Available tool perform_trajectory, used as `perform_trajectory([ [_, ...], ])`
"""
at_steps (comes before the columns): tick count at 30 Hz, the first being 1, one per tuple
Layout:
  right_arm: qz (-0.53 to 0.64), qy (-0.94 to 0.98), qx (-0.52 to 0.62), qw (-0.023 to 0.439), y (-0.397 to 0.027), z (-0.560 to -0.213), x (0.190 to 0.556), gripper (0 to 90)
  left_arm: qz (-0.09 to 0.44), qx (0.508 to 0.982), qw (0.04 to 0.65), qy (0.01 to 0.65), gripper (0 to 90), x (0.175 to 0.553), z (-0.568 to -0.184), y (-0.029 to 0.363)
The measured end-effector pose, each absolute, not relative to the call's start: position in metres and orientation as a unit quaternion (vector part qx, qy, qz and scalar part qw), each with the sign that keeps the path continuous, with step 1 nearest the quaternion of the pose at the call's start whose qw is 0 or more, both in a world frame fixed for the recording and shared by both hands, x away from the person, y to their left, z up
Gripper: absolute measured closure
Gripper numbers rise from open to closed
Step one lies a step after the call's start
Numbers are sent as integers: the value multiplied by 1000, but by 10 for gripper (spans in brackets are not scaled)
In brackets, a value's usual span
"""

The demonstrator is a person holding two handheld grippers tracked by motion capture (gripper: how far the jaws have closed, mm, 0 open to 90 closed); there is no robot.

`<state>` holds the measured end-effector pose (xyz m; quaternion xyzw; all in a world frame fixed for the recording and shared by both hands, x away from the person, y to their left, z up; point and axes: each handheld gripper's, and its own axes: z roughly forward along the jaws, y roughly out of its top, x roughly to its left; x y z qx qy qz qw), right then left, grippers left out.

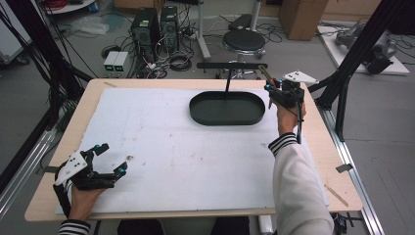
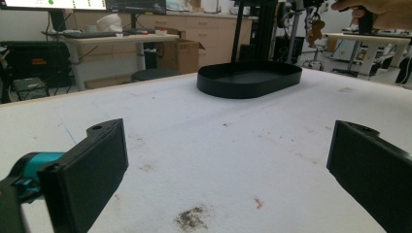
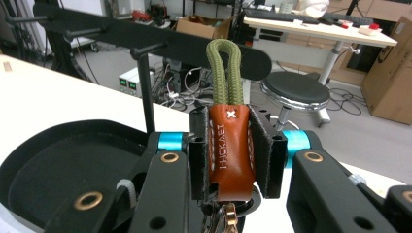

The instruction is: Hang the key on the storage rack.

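Observation:
My right gripper (image 1: pixel 268 87) hangs at the table's far right, just right of a black oval tray (image 1: pixel 227 120), with the hand under it. In the right gripper view, that gripper (image 3: pixel 232 117) is shut on a brown leather key fob (image 3: pixel 232 150). The fob's green cord loop (image 3: pixel 224 68) sticks up above the jaws, and metal rings hang below. From the tray (image 3: pixel 63 131) rises a thin post carrying a black crossbar (image 3: pixel 170 43) with pegs. My left gripper (image 1: pixel 111 157) rests at the near left of the white mat, open and holding nothing. Its jaws stand wide apart in the left gripper view (image 2: pixel 228 133).
A white mat (image 1: pixel 161 147) covers most of the wooden table. A dark smudge (image 2: pixel 192 218) lies just ahead of the left jaws. Behind the table stand a round stool (image 1: pixel 243 40) and computer towers (image 1: pixel 151 27). A black frame strut (image 1: pixel 359 46) slants past the right edge.

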<state>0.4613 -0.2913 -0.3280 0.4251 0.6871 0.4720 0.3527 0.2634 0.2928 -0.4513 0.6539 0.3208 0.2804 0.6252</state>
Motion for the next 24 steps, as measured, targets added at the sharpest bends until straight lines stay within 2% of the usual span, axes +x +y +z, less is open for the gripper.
perform_trajectory([
  [9, 452, 692, 435, 357, -287, -334, 466, 716, 280, 653, 627, 320, 17, 263, -452, 293],
  [24, 446, 686, 465, 338, -277, -351, 481, 717, 284, 652, 627, 319, 17, 262, -452, 293],
])
